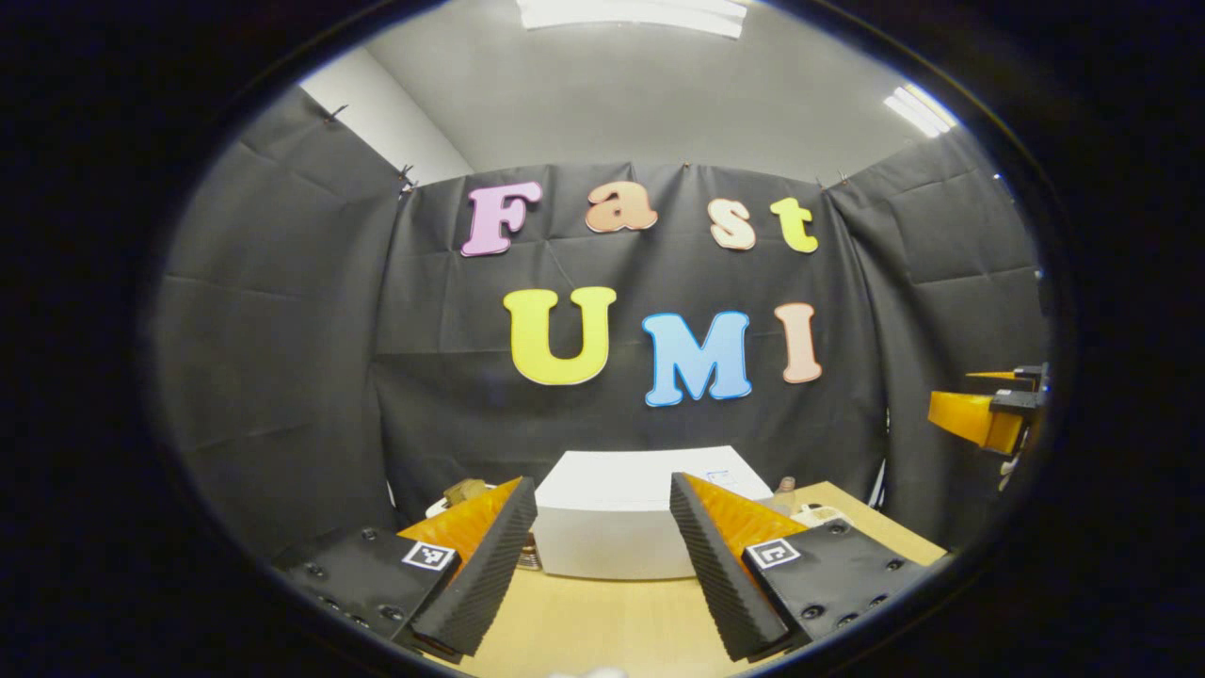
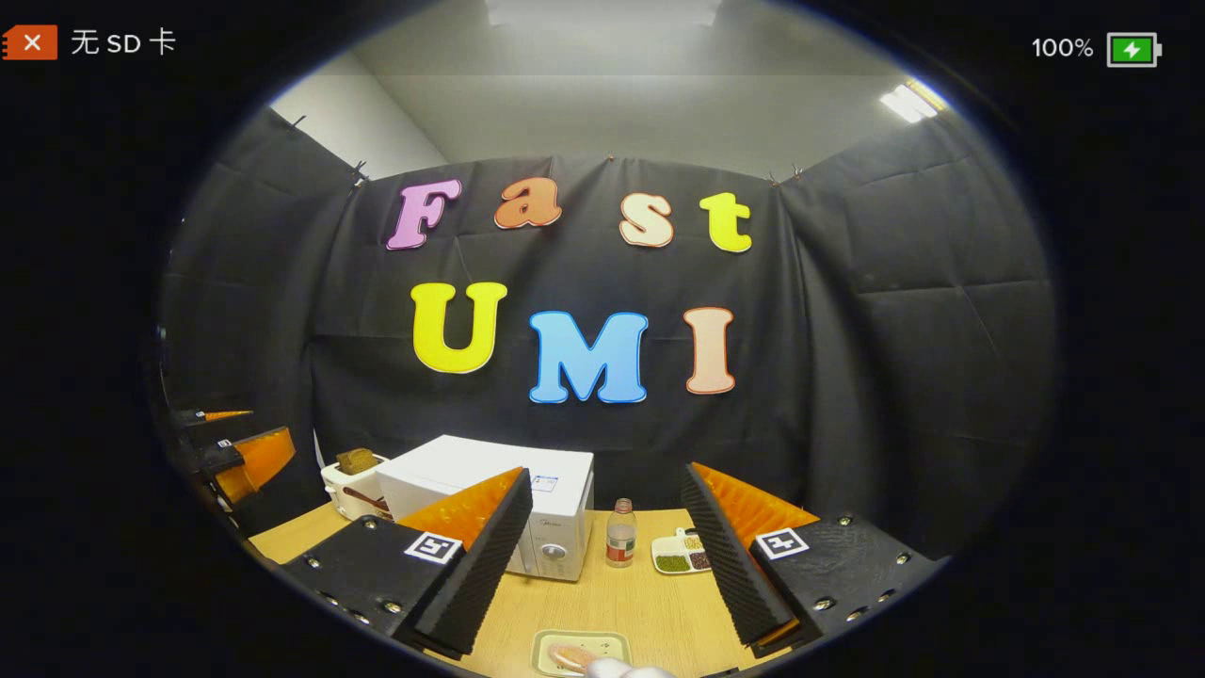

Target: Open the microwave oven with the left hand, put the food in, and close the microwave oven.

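The white microwave oven (image 2: 499, 508) stands on the wooden table (image 2: 650, 603) with its door shut and its dial on the right side of its front. A small pale plate (image 2: 576, 653) with a pinkish piece of food (image 2: 570, 656) lies at the near edge, below my right gripper (image 2: 607, 476), which is open and holds nothing. In the left gripper view the microwave oven (image 1: 621, 527) sits straight ahead between the fingers of my open, empty left gripper (image 1: 602, 485). The other gripper (image 1: 984, 414) shows at the far right edge.
A white toaster (image 2: 350, 482) with bread stands left of the microwave. To its right are a small bottle (image 2: 619, 533) and a divided dish (image 2: 682, 554) of grains. The left gripper (image 2: 249, 459) hangs at the left edge. Black cloth walls close in the booth.
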Tool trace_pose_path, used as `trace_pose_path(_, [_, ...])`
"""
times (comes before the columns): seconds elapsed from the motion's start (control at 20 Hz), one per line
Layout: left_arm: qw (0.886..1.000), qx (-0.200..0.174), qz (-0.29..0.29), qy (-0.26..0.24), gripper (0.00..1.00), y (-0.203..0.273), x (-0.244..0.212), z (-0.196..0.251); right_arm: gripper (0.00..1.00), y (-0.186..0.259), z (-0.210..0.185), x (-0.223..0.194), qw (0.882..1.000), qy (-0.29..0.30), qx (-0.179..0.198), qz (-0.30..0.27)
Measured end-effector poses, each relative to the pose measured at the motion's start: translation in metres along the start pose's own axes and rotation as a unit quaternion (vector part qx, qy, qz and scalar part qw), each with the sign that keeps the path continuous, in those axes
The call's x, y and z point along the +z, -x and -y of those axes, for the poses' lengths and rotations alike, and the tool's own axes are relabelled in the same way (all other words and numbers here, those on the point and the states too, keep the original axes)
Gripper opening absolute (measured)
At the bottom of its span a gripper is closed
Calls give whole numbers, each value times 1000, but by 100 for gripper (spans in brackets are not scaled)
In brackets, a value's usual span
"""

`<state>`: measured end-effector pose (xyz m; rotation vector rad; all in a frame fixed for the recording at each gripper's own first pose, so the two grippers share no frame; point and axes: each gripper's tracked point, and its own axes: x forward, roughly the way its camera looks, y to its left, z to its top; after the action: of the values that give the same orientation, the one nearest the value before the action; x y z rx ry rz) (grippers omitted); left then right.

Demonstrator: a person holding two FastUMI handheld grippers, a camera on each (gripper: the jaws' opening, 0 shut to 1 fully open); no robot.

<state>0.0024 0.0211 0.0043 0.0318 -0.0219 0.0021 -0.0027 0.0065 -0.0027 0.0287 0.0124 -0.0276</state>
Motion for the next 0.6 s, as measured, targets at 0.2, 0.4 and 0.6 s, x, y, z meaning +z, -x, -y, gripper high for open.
trace_pose_path(0.2, [1000, -1, 1, -24, 97, -16, -30, 18, 98, -2, 7, 8, 1000, 0, -2, 3])
trace_pose_path(0.4, [999, -25, -19, -31, 95, -45, -90, 61, 98, -4, 18, 22, 1000, 3, -2, 5])
trace_pose_path(0.6, [997, -63, -33, -29, 96, -83, -156, 117, 98, -1, 34, 33, 1000, 18, -14, 5])
